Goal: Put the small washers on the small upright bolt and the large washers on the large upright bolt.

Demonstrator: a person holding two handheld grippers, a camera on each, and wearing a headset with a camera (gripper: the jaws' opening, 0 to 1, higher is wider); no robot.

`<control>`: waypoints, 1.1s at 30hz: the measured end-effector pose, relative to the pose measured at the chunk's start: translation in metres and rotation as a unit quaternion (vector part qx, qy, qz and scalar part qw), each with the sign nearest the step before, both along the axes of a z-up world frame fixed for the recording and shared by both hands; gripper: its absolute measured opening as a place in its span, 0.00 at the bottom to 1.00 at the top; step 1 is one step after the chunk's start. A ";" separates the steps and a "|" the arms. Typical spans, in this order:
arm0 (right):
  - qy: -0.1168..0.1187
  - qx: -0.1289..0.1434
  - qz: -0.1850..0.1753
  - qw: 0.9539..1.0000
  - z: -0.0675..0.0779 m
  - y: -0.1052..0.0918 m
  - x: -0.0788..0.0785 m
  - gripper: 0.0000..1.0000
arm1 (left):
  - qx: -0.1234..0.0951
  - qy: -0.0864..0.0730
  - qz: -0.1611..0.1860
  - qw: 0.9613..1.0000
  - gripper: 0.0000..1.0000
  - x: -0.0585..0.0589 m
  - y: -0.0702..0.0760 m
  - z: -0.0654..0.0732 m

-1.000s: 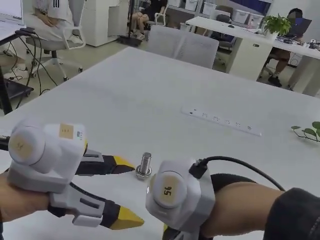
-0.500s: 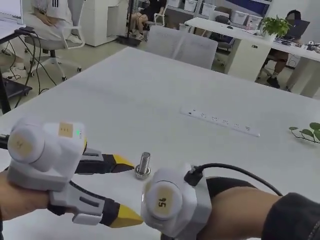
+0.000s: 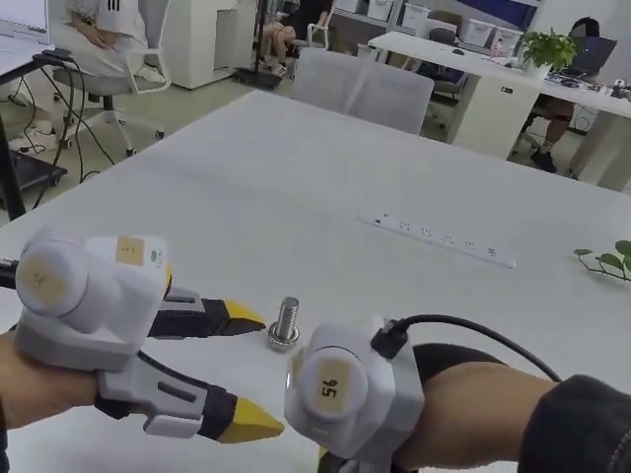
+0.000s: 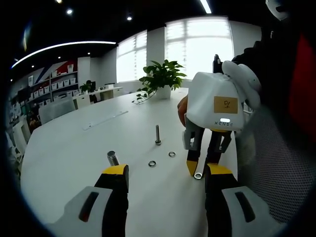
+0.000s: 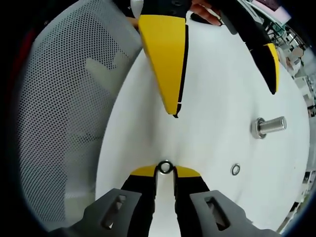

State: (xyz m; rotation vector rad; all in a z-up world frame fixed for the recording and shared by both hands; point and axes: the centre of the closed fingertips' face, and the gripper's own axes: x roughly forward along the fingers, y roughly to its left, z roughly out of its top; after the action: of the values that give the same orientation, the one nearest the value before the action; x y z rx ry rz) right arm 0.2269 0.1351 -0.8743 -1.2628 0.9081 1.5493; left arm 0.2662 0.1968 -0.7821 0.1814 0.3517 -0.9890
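The task looks barely begun: the right gripper has one washer in its pinch, not yet on any bolt; just beyond its tips two loose washers lie on the white table; farther out the small upright bolt stands bare; the large upright bolt shows a wider collar at its foot, which may be its head or a washer, I cannot tell; so at least three washers are left to thread; the right gripper's jaws are nearly closed, points down, nipping the held washer by its rim at the table surface; the left gripper hangs beside it, spread wide and holding nothing, one tip near the large bolt
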 end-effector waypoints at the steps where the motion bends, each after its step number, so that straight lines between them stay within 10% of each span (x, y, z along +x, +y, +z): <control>1: 0.001 0.001 -0.002 1.000 0.000 0.000 0.000 0.13 | 0.000 0.000 0.000 1.000 0.62 0.000 0.000 0.000; 33: -0.012 0.018 -0.069 0.997 0.031 -0.036 0.032 0.13 | 0.000 0.005 -0.007 1.000 0.62 -0.001 -0.003 -0.004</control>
State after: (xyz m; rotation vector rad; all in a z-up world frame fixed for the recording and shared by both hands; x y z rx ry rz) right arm 0.2589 0.0993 -0.8434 -1.1656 0.9286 1.4323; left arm 0.2652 0.1941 -0.7859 0.1783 0.3596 -1.0037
